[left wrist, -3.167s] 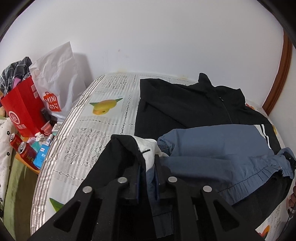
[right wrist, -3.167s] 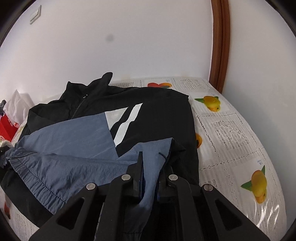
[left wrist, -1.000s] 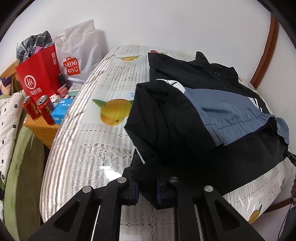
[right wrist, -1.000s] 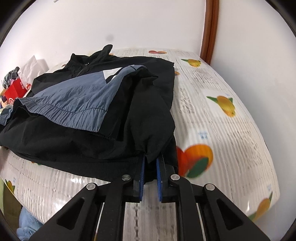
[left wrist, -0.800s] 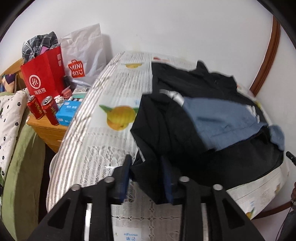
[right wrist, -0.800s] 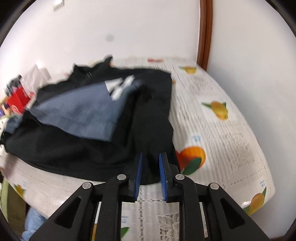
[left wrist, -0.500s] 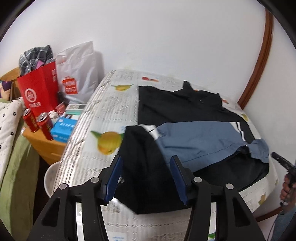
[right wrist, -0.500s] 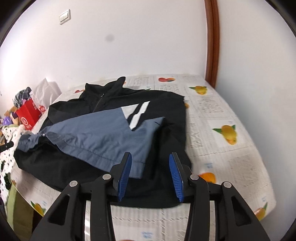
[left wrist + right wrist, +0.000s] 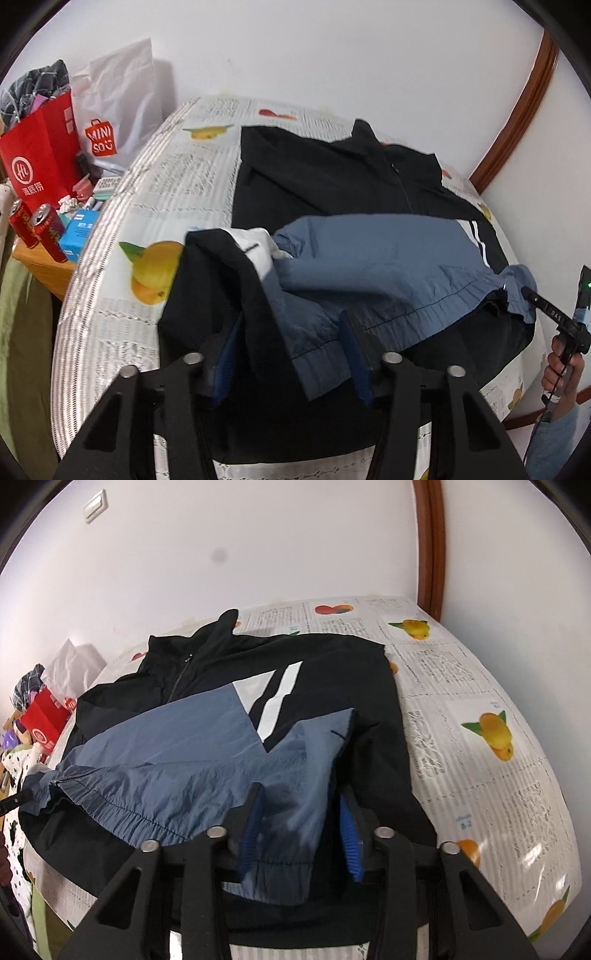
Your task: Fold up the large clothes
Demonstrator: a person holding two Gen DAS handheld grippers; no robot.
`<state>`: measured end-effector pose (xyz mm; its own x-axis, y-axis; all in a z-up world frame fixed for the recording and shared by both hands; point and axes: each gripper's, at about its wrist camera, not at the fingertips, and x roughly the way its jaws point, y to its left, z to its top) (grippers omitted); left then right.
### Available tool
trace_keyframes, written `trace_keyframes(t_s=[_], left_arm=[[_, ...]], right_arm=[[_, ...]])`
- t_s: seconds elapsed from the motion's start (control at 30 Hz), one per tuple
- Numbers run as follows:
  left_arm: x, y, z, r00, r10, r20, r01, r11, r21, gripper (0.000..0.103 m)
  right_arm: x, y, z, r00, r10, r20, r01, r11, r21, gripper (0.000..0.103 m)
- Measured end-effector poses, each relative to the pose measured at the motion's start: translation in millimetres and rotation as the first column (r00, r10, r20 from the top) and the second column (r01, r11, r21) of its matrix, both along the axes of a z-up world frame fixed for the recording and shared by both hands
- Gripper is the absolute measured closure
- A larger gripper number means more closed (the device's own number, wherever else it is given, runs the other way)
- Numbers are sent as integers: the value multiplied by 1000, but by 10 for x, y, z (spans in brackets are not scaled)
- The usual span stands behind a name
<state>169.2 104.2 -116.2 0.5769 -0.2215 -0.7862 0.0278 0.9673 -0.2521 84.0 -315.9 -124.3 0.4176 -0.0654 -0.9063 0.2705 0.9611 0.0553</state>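
One black and blue jacket point(image 9: 362, 236) lies on a fruit-print table point(image 9: 155, 184), sleeves folded across it. Two grippers, left gripper point(image 9: 291, 354) and right gripper point(image 9: 301, 829), have just been closing, fingers apart over loose fabric. Two red cans point(image 9: 35, 229) stand left.

The black and blue-grey jacket point(image 9: 369, 258) is thin, crinkly cloth, matt, not shiny. Under it, the round surface's fruit-printed cover point(image 9: 480, 716) looks like smooth, shiny plastic. Left of the jacket stand a red paper bag point(image 9: 40, 155) and two shiny metal cans point(image 9: 35, 229). The black fingers point(image 9: 354, 350) look like matt plastic.
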Motion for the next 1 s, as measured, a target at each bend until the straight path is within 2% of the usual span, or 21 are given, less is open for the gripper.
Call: trace_keyframes(t_s=[0.1, 0.33, 0.53, 0.77, 1.0], left_arm=[[-11, -64, 75, 1000, -16, 25, 16, 1000, 15, 79], [70, -111, 532, 987, -29, 161, 28, 1000, 5, 84], [399, -174, 717, 976, -22, 219, 22, 1000, 5, 84], [909, -266, 620, 980, -28, 199, 25, 1000, 15, 84], [1316, -347, 310, 991, -32, 129, 24, 998, 61, 82]], right_arm=[[19, 57, 81, 999, 25, 33, -24, 999, -24, 94], [161, 0, 571, 986, 42, 162, -40, 999, -16, 95], [395, -138, 758, 972, 18, 233, -15, 1000, -14, 95], [749, -374, 608, 971, -24, 239, 23, 1000, 10, 95], [1019, -515, 151, 983, -44, 177, 45, 999, -5, 95]])
